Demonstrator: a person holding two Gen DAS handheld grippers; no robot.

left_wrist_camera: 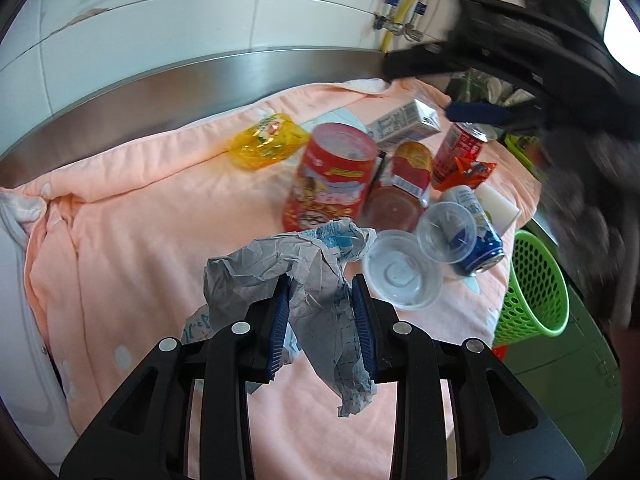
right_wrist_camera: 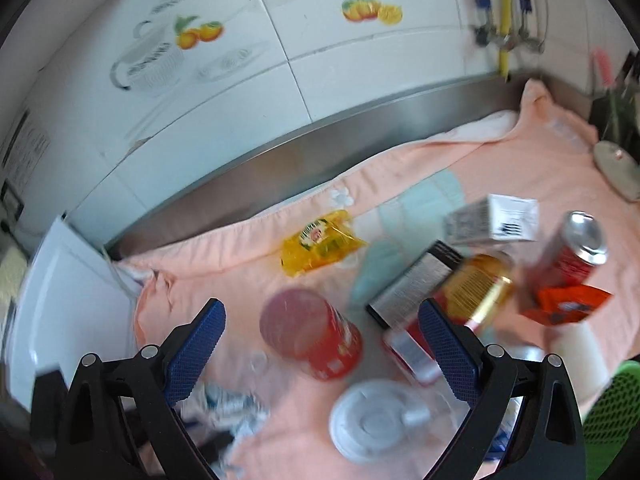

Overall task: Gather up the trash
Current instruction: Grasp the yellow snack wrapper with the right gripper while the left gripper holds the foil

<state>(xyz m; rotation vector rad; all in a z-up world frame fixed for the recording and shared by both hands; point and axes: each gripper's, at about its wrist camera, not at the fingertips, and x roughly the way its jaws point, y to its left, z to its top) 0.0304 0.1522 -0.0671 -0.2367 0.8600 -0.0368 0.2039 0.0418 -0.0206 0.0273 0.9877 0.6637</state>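
Left gripper [left_wrist_camera: 320,312] clamped on crumpled paper [left_wrist_camera: 296,272], lifted off the desk; right gripper [right_wrist_camera: 320,344] spread wide, empty. Best carried rightward over the cups to the green basket [left_wrist_camera: 536,288], kept pinched firmly.

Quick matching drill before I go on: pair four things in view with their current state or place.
Things:
1. crumpled paper
2. right gripper
3. green basket
4. yellow wrapper

States:
A. open, holding nothing
B. lying flat on the pink towel near the steel backsplash
C. pinched between the left gripper fingers
D. beside the towel's right edge, past the cans

Pairs: 1-C, 2-A, 3-D, 4-B
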